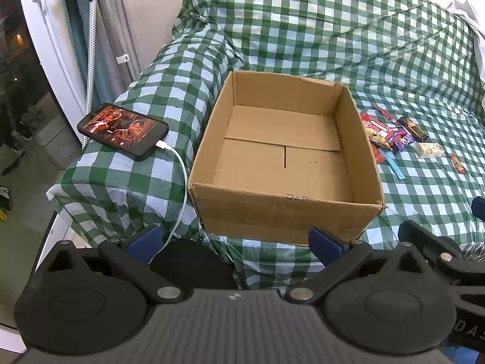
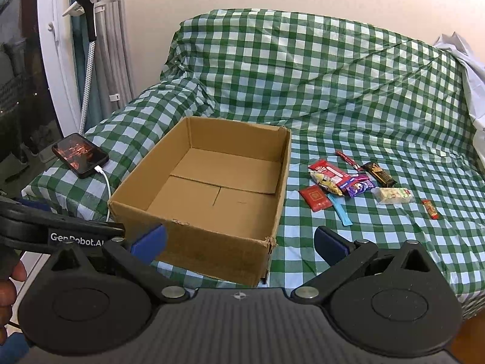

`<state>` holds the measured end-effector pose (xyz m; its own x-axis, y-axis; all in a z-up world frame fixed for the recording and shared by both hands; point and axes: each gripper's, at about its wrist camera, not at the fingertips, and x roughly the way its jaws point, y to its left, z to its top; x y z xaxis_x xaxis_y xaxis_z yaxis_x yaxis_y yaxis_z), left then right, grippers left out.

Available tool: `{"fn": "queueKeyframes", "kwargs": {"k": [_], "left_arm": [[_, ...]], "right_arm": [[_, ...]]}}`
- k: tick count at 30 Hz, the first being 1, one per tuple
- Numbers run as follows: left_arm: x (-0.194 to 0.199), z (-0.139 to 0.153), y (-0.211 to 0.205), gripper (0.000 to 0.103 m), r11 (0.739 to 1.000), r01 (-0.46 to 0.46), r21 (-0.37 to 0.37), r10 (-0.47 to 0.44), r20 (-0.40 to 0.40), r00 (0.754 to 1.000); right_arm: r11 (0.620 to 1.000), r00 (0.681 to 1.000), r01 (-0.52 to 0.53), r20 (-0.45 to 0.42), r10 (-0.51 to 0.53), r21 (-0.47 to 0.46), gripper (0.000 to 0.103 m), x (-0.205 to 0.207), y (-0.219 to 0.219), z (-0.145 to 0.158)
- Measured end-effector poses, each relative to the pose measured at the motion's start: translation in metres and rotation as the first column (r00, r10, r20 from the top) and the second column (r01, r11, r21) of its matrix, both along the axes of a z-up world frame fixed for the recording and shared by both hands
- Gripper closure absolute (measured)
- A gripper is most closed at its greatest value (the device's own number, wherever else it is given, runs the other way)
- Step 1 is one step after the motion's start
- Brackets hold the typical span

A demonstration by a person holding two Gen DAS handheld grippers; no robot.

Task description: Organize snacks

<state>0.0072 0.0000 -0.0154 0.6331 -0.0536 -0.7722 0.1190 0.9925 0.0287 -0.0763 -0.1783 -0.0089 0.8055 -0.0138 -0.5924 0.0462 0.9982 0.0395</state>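
Left wrist: box (image 1: 285, 157) wall hides part of the snacks (image 1: 391, 136) to its right; labels unreadable. Left gripper (image 1: 235, 239) wide apart, holding nothing, tilted down.
Right wrist: snacks (image 2: 348, 185) on cloth (image 2: 333, 91) beside box (image 2: 209, 194). Right gripper (image 2: 239, 242) apart, nothing in it; fingers (image 2: 12, 285) cut off at left edge.
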Motion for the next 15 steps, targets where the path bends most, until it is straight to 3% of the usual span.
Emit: {"fn": "queueKeyframes", "kwargs": {"k": [9, 15], "left_arm": [[-0.0014, 0.0012, 0.0002, 0.000, 0.998, 0.011, -0.065, -0.010, 0.015, 1.000], [-0.0023, -0.0013, -0.0028, 0.000, 1.000, 0.007, 0.000, -0.007, 0.039, 0.999]], "right_arm": [[1.000, 1.000, 0.007, 0.000, -0.007, 0.008, 0.000, -0.0019, -0.0029, 0.0005], [1.000, 1.000, 0.009, -0.004, -0.009, 0.013, 0.000, -0.0021, -0.0060, -0.0005]]}}
